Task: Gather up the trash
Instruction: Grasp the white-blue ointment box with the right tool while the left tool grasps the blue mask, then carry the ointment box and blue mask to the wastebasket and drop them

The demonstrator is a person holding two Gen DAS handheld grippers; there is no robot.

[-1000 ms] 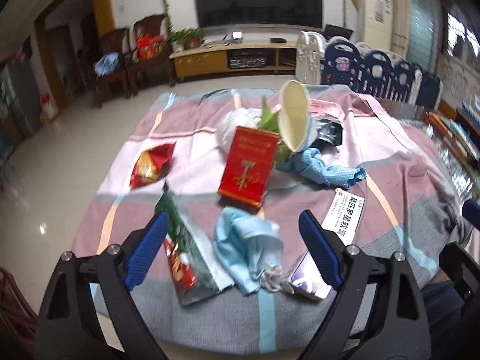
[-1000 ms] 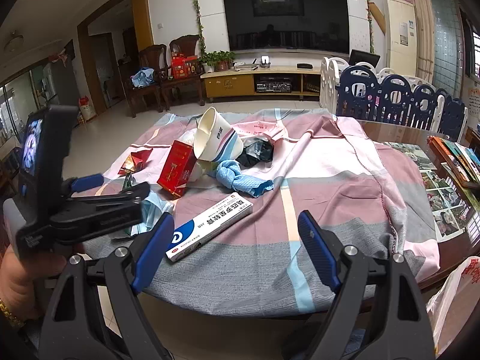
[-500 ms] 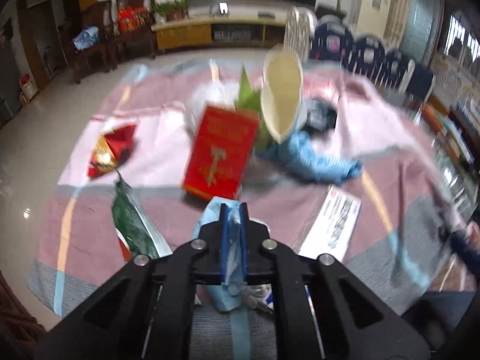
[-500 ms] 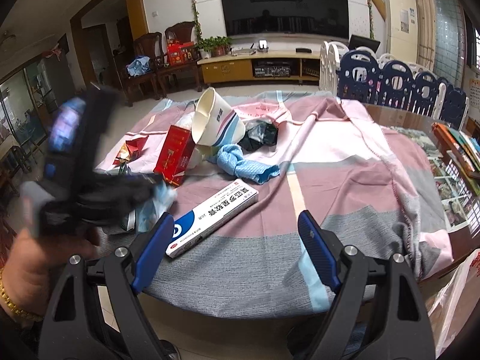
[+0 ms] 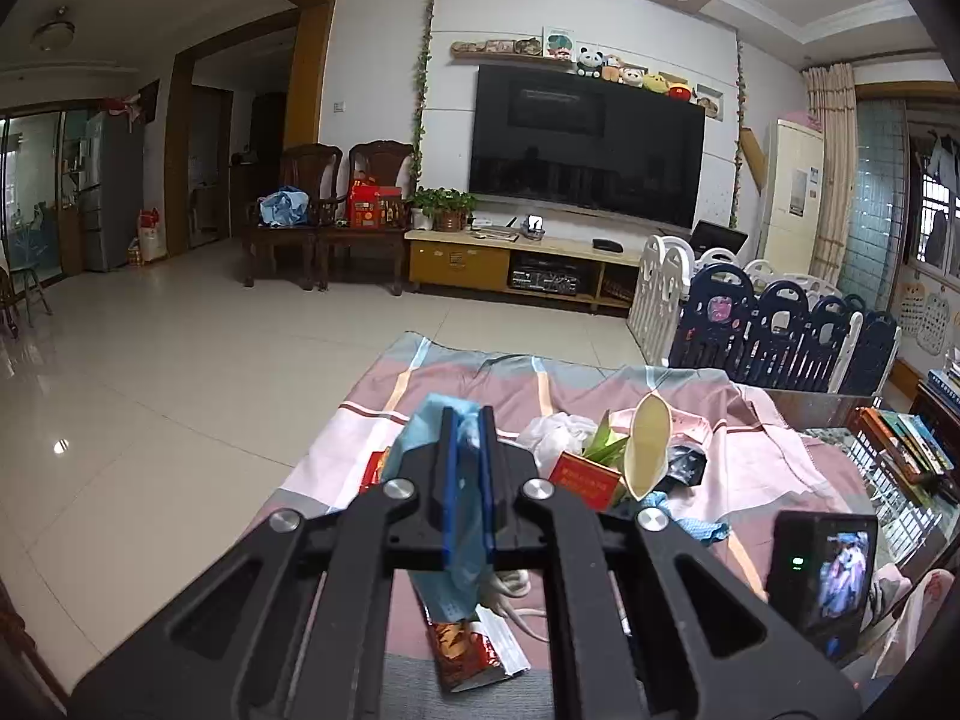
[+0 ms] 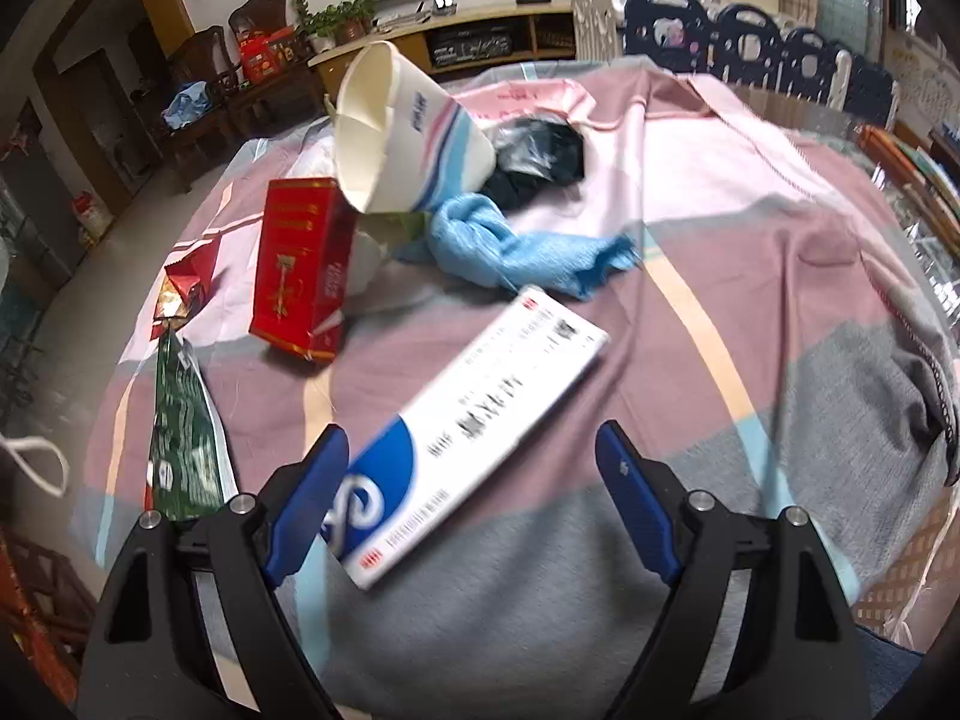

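Left wrist view: the left tongs (image 5: 467, 480) are seen clenched on a light blue face mask (image 5: 462, 534), which is pinched between the blue pads and hangs free above the counter (image 5: 372, 420), its white ear loop (image 5: 510, 585) dangling below. No writing can be read on the mask. Beneath it a snack wrapper (image 5: 468, 648) is laid on the checked cloth. Farther back a red box (image 5: 585, 480) with gold print, too small to read, is found beside a tilted paper cup (image 5: 648, 450). A small camera screen (image 5: 825, 570) is seen at the right edge.

Right wrist view: the right tongs (image 6: 474, 498) are held wide apart and grasp nothing; they are tilted down over a long white and blue carton (image 6: 474, 420) lying on the counter (image 6: 750, 276). The left pad (image 6: 306, 504) is seen at the carton's blue end, though contact cannot be told. Printed characters on the carton are blurred and cannot be read. The red box (image 6: 300, 270) bears gold lettering that is illegible. Against it the paper cup (image 6: 408, 132) is tipped on its side, with a blue cloth (image 6: 510, 246) and a dark crumpled bag (image 6: 540, 156) close by. A green wrapper (image 6: 183, 432) lies at the left.
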